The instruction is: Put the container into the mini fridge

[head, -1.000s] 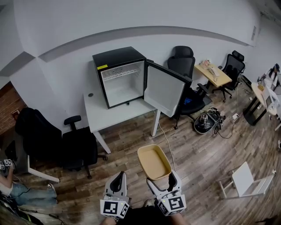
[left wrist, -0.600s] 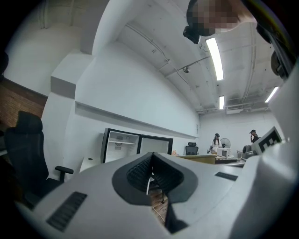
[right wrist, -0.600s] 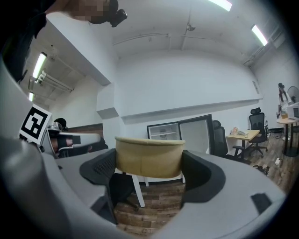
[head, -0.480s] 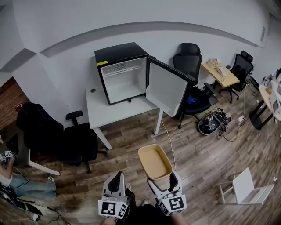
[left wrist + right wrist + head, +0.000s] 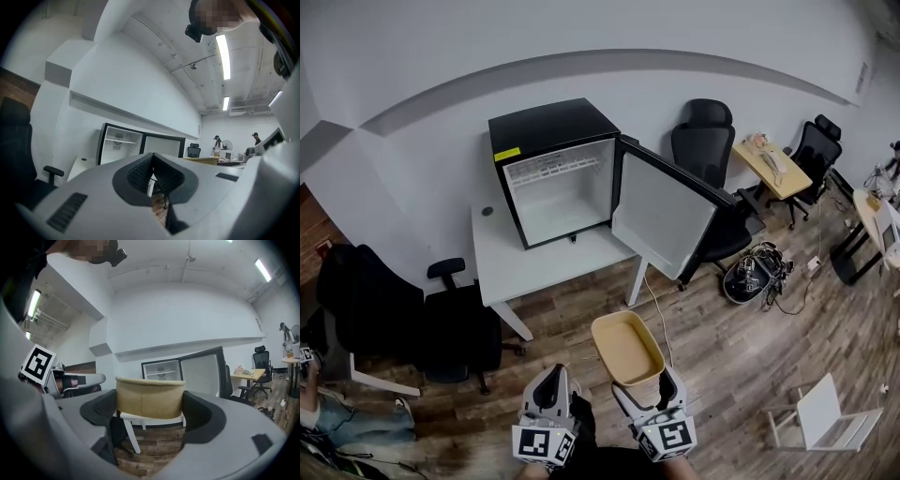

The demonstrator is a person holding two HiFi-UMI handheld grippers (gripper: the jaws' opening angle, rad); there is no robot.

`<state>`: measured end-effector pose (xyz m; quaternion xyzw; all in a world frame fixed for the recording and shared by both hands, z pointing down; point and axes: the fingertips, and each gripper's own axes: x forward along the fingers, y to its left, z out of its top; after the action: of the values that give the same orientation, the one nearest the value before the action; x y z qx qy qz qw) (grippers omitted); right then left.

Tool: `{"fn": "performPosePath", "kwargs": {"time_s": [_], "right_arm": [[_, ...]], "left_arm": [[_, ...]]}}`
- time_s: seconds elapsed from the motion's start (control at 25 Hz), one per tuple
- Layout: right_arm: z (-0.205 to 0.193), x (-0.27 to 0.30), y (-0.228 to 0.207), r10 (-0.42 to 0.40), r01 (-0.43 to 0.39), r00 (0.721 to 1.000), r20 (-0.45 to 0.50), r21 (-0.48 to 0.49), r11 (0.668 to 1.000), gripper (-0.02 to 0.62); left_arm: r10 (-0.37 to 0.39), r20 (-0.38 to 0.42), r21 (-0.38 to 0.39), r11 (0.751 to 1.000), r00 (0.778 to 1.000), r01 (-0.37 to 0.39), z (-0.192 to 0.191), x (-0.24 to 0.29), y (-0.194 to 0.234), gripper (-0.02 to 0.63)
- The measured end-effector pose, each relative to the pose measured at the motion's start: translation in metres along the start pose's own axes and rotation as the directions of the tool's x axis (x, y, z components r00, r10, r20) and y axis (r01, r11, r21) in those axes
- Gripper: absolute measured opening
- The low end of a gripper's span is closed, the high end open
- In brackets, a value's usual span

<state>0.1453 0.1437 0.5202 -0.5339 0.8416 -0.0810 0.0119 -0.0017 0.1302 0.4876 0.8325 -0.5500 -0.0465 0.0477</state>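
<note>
My right gripper (image 5: 645, 386) is shut on the near end of a tan, empty, oblong container (image 5: 626, 348), held above the wooden floor. In the right gripper view the container (image 5: 150, 398) fills the gap between the jaws. My left gripper (image 5: 551, 388) hangs beside it, shut with nothing in it; its pads meet in the left gripper view (image 5: 152, 174). Ahead, the black mini fridge (image 5: 551, 171) stands on a white table (image 5: 542, 256) with its door (image 5: 661, 219) swung open to the right. Its white inside (image 5: 558, 192) looks empty, with a shelf near the top.
Black office chairs (image 5: 455, 328) stand left of the table, and another (image 5: 703, 150) right of the fridge. A cable runs down from the table across the floor (image 5: 658, 305). A tangle of cables (image 5: 753, 274), a wooden desk (image 5: 773, 161) and a white stand (image 5: 820, 419) are to the right.
The view has moved closer to the fridge and table, which now look larger and nearer. The container stays in my right gripper, and the left gripper stays shut.
</note>
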Motion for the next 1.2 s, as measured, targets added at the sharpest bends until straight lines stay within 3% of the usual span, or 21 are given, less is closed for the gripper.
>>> {"fn": "performPosePath", "kwargs": {"time_s": [0.48,0.8,1.2], "right_arm": [[0.048,0.224,-0.017,-0.037,0.037,0.999,0.008,-0.033,0.999,0.456],[0.063,0.315,-0.030,-0.028,0.029,1.000,0.013,-0.045,0.999,0.456],[0.079,0.444,-0.088,0.030,-0.029,0.999,0.010,-0.079,0.996,0.456]], "left_arm": [[-0.039,0.027,0.002,0.999,0.999,0.039,0.042,0.161,0.146,0.008],[-0.046,0.013,-0.010,0.999,0.999,0.046,0.044,0.216,0.187,0.008],[0.030,0.013,-0.002,1.000,0.999,-0.030,0.046,0.313,0.234,0.008]]}}
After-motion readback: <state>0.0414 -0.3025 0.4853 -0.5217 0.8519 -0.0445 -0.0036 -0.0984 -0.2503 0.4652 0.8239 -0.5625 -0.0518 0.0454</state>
